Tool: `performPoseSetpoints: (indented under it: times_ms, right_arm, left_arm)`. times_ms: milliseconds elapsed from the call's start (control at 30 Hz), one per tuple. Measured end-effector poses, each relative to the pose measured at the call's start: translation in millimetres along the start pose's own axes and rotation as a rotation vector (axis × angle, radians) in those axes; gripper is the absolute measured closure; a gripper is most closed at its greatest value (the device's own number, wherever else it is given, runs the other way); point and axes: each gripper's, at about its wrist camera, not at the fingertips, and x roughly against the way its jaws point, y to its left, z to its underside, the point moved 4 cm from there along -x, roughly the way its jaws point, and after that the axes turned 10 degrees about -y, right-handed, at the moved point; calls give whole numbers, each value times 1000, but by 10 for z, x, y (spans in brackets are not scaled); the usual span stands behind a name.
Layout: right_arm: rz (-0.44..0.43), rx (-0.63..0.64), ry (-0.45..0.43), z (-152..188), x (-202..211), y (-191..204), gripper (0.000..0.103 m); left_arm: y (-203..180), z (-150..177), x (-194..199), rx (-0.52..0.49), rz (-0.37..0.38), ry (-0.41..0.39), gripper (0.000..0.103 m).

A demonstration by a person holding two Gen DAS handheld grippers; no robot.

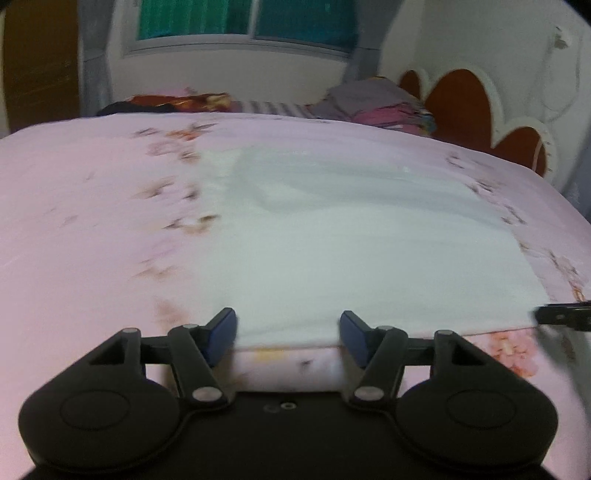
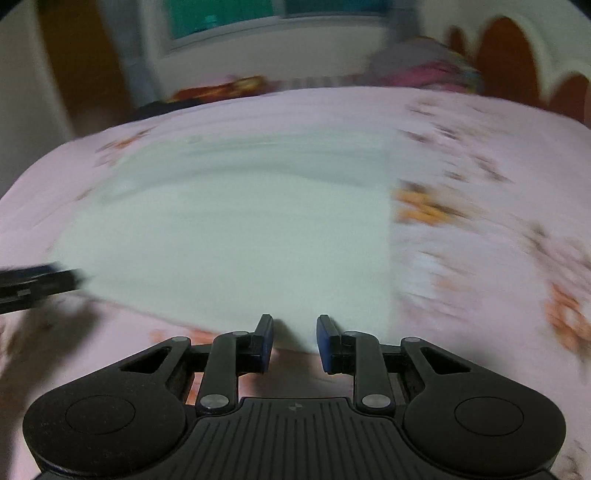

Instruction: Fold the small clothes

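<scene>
Left wrist view: my left gripper [image 1: 288, 334] is released, fingers [image 1: 221, 334] wide apart, straddling the near hem of the white garment [image 1: 332, 236] lying flat on the pink floral bedsheet [image 1: 74, 206].

Right wrist view: blurred. My right gripper [image 2: 294, 341] fingers sit narrow but apart at the garment's near right corner; not clamping it.

A home bedroom. A bed [image 1: 74, 206] spread with a pink floral sheet fills the view, backed at its right far corner by a scalloped brown-and-white headboard [image 1: 461, 107]. Folded clothes [image 1: 373, 101] are piled along the bed's far edge, under a window [image 1: 247, 22] with green curtains and beside a wooden door [image 1: 40, 62].
</scene>
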Motion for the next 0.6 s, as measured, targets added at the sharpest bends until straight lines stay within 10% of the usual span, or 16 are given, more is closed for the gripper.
performPoseSetpoints:
  times_ms: [600]
  right_arm:
    - [97, -31, -11, -25, 144, -155, 78]
  left_arm:
    - [21, 90, 51, 5, -30, 28, 43]
